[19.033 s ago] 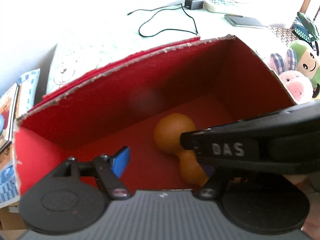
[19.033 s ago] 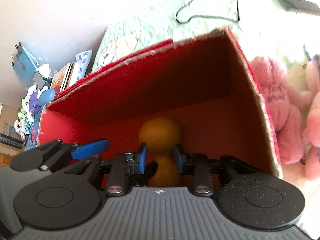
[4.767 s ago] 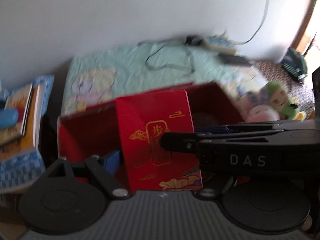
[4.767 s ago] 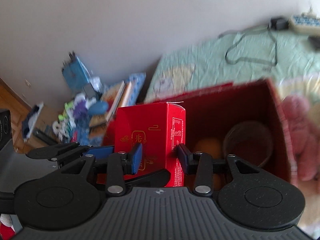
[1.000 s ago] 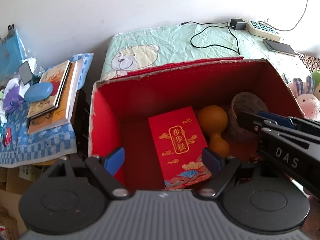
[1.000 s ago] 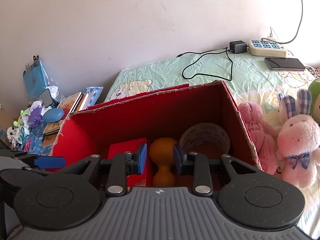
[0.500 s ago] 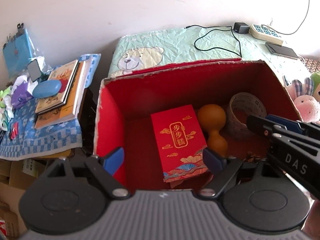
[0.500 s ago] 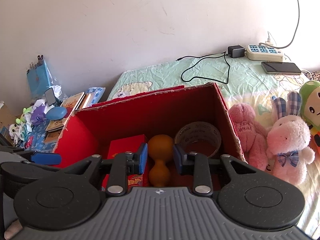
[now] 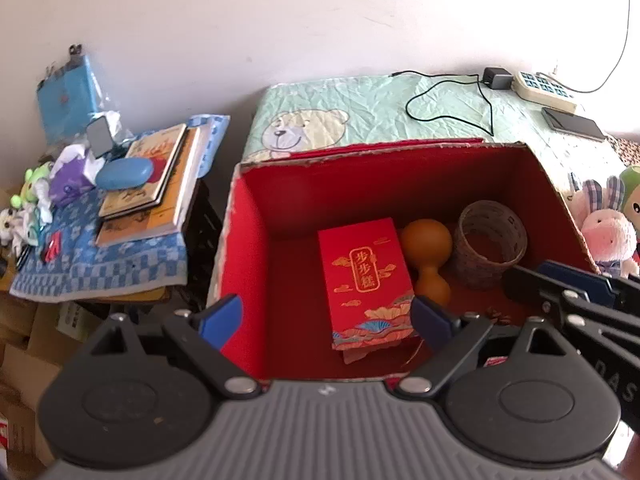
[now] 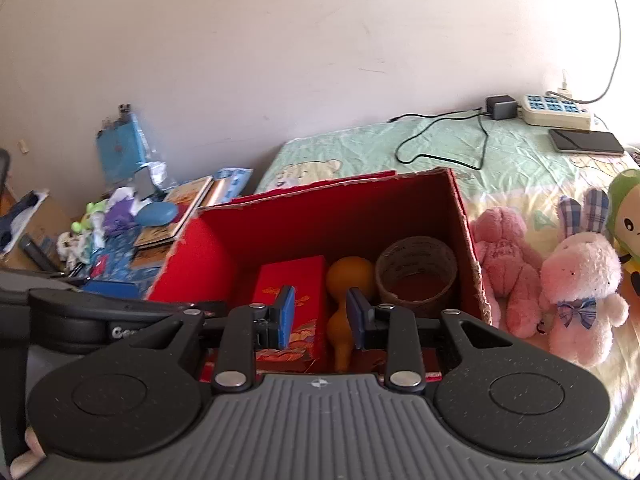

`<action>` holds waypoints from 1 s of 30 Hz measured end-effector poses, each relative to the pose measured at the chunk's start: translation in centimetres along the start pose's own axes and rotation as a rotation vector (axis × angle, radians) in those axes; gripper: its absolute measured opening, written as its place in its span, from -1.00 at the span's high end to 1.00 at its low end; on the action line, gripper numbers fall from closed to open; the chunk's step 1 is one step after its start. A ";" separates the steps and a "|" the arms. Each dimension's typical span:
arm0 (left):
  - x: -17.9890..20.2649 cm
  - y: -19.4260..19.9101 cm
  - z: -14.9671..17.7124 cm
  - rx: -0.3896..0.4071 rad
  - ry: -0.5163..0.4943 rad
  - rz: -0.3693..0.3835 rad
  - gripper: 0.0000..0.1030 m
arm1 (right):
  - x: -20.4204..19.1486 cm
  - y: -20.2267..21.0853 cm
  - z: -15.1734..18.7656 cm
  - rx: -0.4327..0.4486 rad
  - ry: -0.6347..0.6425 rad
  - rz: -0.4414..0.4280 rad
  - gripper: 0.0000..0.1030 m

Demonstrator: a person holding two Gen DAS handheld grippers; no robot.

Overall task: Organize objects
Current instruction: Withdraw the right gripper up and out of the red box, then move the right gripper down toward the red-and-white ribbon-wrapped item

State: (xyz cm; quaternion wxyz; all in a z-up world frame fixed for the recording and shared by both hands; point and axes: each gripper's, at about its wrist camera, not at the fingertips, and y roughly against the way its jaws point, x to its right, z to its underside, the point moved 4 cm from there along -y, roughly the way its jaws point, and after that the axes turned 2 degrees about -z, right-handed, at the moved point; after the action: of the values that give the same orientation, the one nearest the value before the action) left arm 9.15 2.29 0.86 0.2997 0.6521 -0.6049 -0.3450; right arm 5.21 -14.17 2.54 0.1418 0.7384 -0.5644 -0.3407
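Observation:
An open red carton [image 9: 380, 150] stands on the bed. Inside lie a flat red gift box [image 9: 366, 276] with gold print, an orange gourd-shaped toy [image 9: 426, 248] and a brownish tape roll [image 9: 490, 236]. My left gripper [image 9: 326, 316] hovers above the carton's near wall, its jaws opening wide with nothing between them. My right gripper [image 10: 321, 314] hangs over the carton's near edge [image 10: 320, 190], open about a gourd's width and empty. Behind its gap I see the gift box [image 10: 294, 292], gourd [image 10: 348, 276] and roll [image 10: 416, 272] on the carton floor.
Plush toys, a pink bear [image 10: 504, 256] and a pale rabbit [image 10: 580, 276], sit right of the carton. A power strip [image 10: 556, 110], phone [image 10: 586, 142] and black cable lie at the bed's far end. Books [image 9: 148, 184] and clutter fill a low stand on the left.
Both grippers have drawn back and up from the carton, so more of the room shows. The left jaws have spread a little wider. The carton's contents have not moved.

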 end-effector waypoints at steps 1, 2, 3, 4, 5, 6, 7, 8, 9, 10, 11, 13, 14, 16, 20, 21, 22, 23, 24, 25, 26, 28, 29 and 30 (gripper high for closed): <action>0.0 0.2 0.1 0.001 0.005 -0.003 -0.78 | -0.1 0.2 0.0 -0.002 0.007 -0.009 0.38; -0.1 0.4 0.2 0.003 0.011 -0.008 -0.78 | -0.1 0.3 0.1 -0.004 0.011 -0.016 0.38; -0.1 0.7 0.3 0.003 0.018 -0.013 -0.78 | -0.1 0.5 0.2 -0.008 0.014 -0.030 0.38; -0.2 0.8 0.4 0.003 0.025 -0.016 -0.78 | -0.2 0.6 0.3 -0.013 0.016 -0.042 0.38; -0.3 1.1 0.5 0.005 0.033 -0.017 -0.78 | -0.2 0.7 0.4 -0.016 0.018 -0.054 0.38; -0.5 1.4 0.7 0.008 0.040 -0.019 -0.78 | -0.3 0.9 0.5 -0.022 0.023 -0.068 0.38; -0.7 1.7 0.9 0.010 0.049 -0.024 -0.78 | -0.3 1.1 0.7 -0.026 0.028 -0.078 0.38; -0.8 1.9 1.1 0.010 0.057 -0.027 -0.78 | -0.3 1.2 0.8 -0.029 0.030 -0.084 0.39; -1.0 2.2 1.4 0.009 0.067 -0.032 -0.78 | -0.2 1.3 1.0 -0.033 0.031 -0.094 0.39; -1.2 2.4 1.6 0.009 0.076 -0.034 -0.78 | -0.2 1.4 1.1 -0.038 0.031 -0.105 0.39; -1.5 2.6 1.9 0.007 0.086 -0.038 -0.78 | -0.1 1.5 1.3 -0.044 0.028 -0.115 0.39; -1.9 2.8 2.7 -0.004 0.107 -0.049 -0.78 | 0.1 1.8 1.6 -0.053 0.025 -0.133 0.39; -2.1 2.9 3.1 -0.010 0.115 -0.053 -0.78 | 0.2 1.9 1.8 -0.061 0.026 -0.144 0.39; -2.5 2.9 4.2 -0.025 0.134 -0.056 -0.78 | 0.3 2.1 2.3 -0.078 0.030 -0.168 0.39; -2.6 2.1 5.9 -0.077 0.159 -0.060 -0.79 | 0.7 2.2 3.5 -0.128 0.032 -0.206 0.39; -2.5 1.7 6.3 -0.092 0.165 -0.061 -0.78 | 0.8 2.1 3.8 -0.139 0.034 -0.209 0.39; -2.4 1.6 6.7 -0.102 0.169 -0.060 -0.78 | 1.0 1.9 4.1 -0.154 0.031 -0.211 0.39; -2.1 1.3 7.0 -0.113 0.172 -0.057 -0.78 | 1.2 1.7 4.4 -0.171 0.019 -0.212 0.39; -1.9 1.1 7.3 -0.122 0.174 -0.056 -0.78 | 1.5 1.4 4.7 -0.195 -0.001 -0.217 0.39; -1.7 0.9 7.6 -0.134 0.177 -0.057 -0.78 | 1.9 1.2 4.9 -0.211 -0.019 -0.225 0.39; -1.4 0.7 7.8 -0.140 0.177 -0.059 -0.78 | 2.1 1.1 5.1 -0.225 -0.031 -0.229 0.39; -1.0 0.4 8.3 -0.152 0.173 -0.067 -0.78 | 2.5 0.8 5.6 -0.255 -0.046 -0.230 0.39; -0.8 0.3 8.5 -0.158 0.172 -0.068 -0.78 | 2.6 0.8 5.8 -0.267 -0.050 -0.235 0.39; -0.6 0.1 8.7 -0.166 0.172 -0.069 -0.78 | 2.7 0.6 6.0 -0.283 -0.054 -0.243 0.39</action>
State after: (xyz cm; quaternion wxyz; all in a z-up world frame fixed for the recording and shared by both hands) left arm 2.00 3.07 -4.05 0.3913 0.6725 -0.5237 -0.3468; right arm 1.09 -15.82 -2.40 0.1868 0.7646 -0.4211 -0.4508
